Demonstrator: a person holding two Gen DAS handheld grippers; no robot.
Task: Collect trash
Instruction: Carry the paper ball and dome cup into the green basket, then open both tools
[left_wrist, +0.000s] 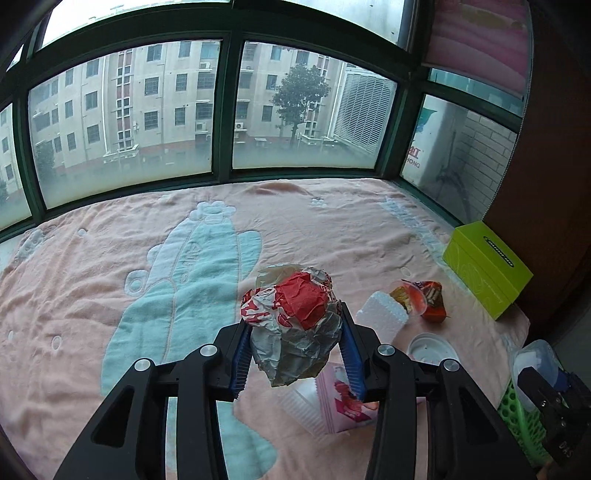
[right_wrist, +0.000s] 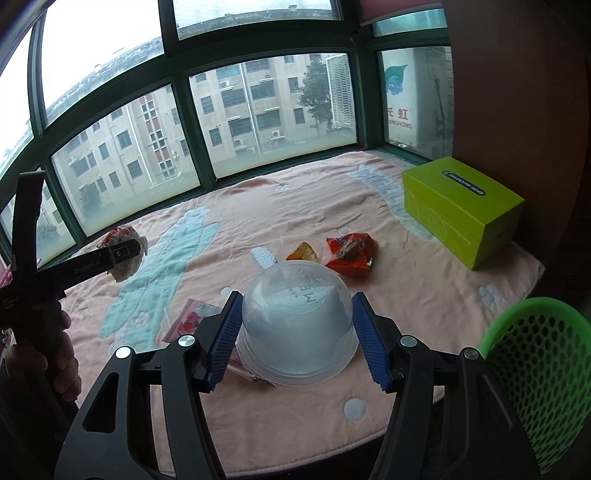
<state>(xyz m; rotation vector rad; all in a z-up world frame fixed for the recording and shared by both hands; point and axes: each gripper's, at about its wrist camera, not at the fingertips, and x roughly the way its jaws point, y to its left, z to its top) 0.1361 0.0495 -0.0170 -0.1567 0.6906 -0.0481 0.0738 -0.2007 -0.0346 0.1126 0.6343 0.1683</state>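
My left gripper (left_wrist: 295, 330) is shut on a crumpled red and white paper wrapper (left_wrist: 295, 314), held above the pink blanket (left_wrist: 92, 295). The right wrist view shows that gripper (right_wrist: 122, 254) and wrapper (right_wrist: 125, 267) raised at the left. My right gripper (right_wrist: 297, 299) is shut on an upturned clear plastic bowl (right_wrist: 299, 321), with both blue pads against its sides. On the blanket lie an orange snack packet (right_wrist: 351, 254), a white foam piece (left_wrist: 384, 314), a white lid (left_wrist: 432, 349) and a pink packet (left_wrist: 343, 402).
A green mesh basket (right_wrist: 543, 369) stands at the blanket's near right edge. A lime green tissue box (right_wrist: 461, 206) sits by the brown wall at the right. Windows with dark green frames close off the far side. A hand (right_wrist: 44, 354) grips the left tool.
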